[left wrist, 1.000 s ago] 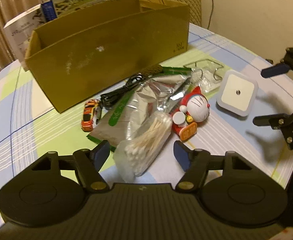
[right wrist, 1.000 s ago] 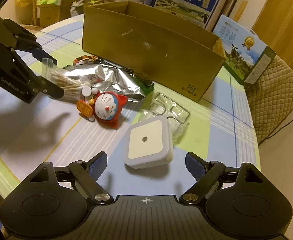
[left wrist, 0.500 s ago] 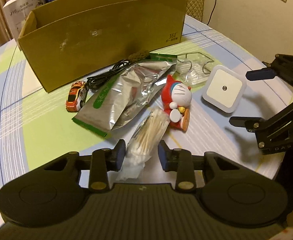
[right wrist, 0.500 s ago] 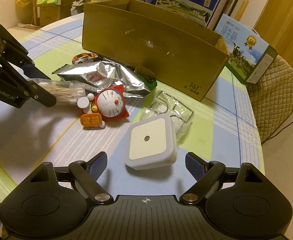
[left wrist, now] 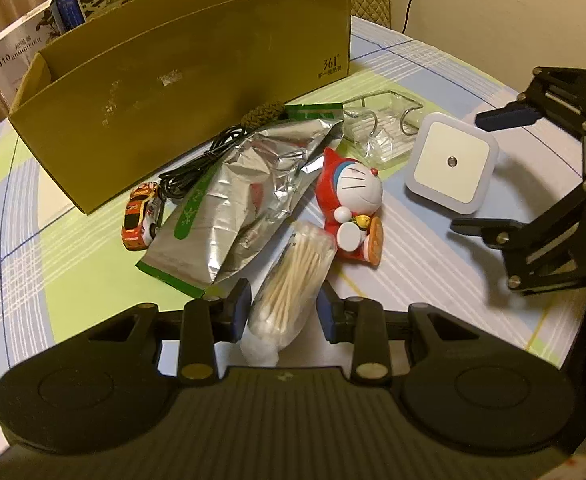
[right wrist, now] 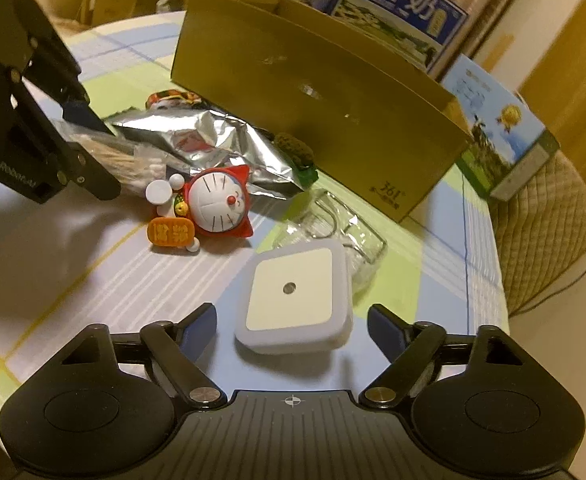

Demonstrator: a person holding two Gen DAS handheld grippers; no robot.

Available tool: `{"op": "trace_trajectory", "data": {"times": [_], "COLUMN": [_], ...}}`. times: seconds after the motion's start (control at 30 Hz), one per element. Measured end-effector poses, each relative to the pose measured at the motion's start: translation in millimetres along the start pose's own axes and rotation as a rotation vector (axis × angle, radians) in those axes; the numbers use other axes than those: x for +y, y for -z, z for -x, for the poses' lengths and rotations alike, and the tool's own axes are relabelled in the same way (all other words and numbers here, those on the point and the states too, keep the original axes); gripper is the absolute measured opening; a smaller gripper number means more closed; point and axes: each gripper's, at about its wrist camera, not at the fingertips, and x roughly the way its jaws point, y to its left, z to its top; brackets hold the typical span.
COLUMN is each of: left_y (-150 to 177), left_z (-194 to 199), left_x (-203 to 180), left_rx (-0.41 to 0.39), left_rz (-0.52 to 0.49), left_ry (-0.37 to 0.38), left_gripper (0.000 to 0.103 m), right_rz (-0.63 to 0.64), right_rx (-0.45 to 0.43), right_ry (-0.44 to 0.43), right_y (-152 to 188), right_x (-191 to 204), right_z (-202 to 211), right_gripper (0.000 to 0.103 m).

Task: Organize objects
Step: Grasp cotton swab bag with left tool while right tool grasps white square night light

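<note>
From the left wrist, the left hand-held gripper [left wrist: 283, 308] pinches the cotton-swab bag [left wrist: 293, 276] on the counter [left wrist: 53, 248] beside a toy car [left wrist: 141, 216], while the right wrist shows the right hand-held gripper [right wrist: 293, 324] spread wide around the white night light [right wrist: 295, 300], before the "361°" cardboard box [right wrist: 333, 120].

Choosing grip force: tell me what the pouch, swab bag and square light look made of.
Pouch: crinkled metallic foil, shiny creases. Swab bag: thin clear plastic film, sticks visible through it, between the left gripper's jaws. Square light: smooth matte white plastic, probably rigid.
</note>
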Motion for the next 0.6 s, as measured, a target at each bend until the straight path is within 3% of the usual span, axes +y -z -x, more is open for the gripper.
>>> {"op": "trace_trajectory", "data": {"times": [0.37,0.53,0.6], "left_y": [-4.3,-3.9,-2.7], "left_z": [-4.8,-3.9,-0.6], "left_x": [2.3,2.8,5.3], "left_rx": [0.013,0.037,0.038], "left_rz": [0.002,0.021,0.060], "left_ry": [0.009,0.007,0.014], "left_gripper": [0.030,0.015,0.014], "right_rz": [0.020,-0.029,-0.038], "right_rx": [0.011,0.015,0.013], "right_ry": [0.027,0.018,0.015], "right_y": [-6.6,-7.0,-6.9], "right_x": [2.1,-1.8,-2.9], "right_z": [-15.7,-11.0,-6.6], "right_gripper": [0.063,0.062,0.062]}}
